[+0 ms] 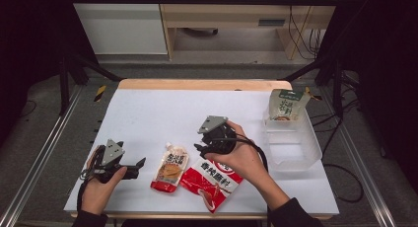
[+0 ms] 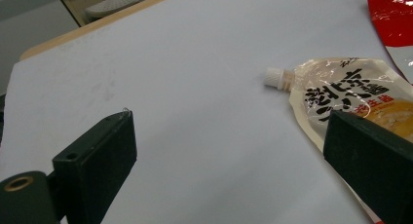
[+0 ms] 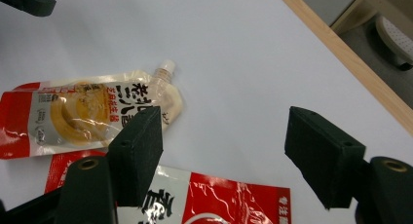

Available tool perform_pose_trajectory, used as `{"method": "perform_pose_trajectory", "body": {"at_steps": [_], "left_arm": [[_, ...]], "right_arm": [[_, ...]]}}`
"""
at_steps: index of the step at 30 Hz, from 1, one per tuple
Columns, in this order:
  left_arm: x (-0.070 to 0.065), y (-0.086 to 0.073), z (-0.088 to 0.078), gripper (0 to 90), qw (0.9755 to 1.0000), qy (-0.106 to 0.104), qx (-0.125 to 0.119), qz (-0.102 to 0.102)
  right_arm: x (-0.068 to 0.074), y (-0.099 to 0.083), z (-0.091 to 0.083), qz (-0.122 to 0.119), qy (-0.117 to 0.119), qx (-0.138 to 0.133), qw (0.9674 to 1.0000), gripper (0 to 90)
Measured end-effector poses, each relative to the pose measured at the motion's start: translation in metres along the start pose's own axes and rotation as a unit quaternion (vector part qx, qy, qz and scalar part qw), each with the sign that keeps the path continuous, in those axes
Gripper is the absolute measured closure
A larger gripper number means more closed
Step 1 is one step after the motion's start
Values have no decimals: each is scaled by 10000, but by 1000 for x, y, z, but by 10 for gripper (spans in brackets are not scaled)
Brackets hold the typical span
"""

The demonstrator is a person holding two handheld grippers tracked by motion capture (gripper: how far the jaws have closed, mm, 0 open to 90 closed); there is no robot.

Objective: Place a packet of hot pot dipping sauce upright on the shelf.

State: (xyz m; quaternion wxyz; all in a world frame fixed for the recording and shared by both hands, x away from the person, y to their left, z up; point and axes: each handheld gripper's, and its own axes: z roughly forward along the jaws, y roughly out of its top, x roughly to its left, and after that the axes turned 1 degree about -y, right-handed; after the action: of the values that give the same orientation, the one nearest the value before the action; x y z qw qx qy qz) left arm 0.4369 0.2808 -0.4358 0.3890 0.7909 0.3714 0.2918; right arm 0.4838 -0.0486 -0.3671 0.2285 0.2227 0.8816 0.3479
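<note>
Right gripper view: red packet beneath open jaws.

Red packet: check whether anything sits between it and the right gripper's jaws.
Nothing visible blocks it. The right gripper hovers over the top edge of the red packet with jaws open and nothing between them. The spouted pouch lies beside the packet, to its left in the high view, out of the way.

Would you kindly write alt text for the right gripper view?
The right gripper, fingers apart and empty, hovers over a red seasoning packet. Beyond lies a spouted sauce pouch on the white table.
</note>
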Motion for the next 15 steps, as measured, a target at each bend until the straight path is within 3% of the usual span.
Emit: {"method": "perform_pose_trajectory", "body": {"at_steps": [15], "left_arm": [[-9,1,5,52,9994,-18,169,298]], "right_arm": [[10,8,52,323,368,356,9982,448]]}}
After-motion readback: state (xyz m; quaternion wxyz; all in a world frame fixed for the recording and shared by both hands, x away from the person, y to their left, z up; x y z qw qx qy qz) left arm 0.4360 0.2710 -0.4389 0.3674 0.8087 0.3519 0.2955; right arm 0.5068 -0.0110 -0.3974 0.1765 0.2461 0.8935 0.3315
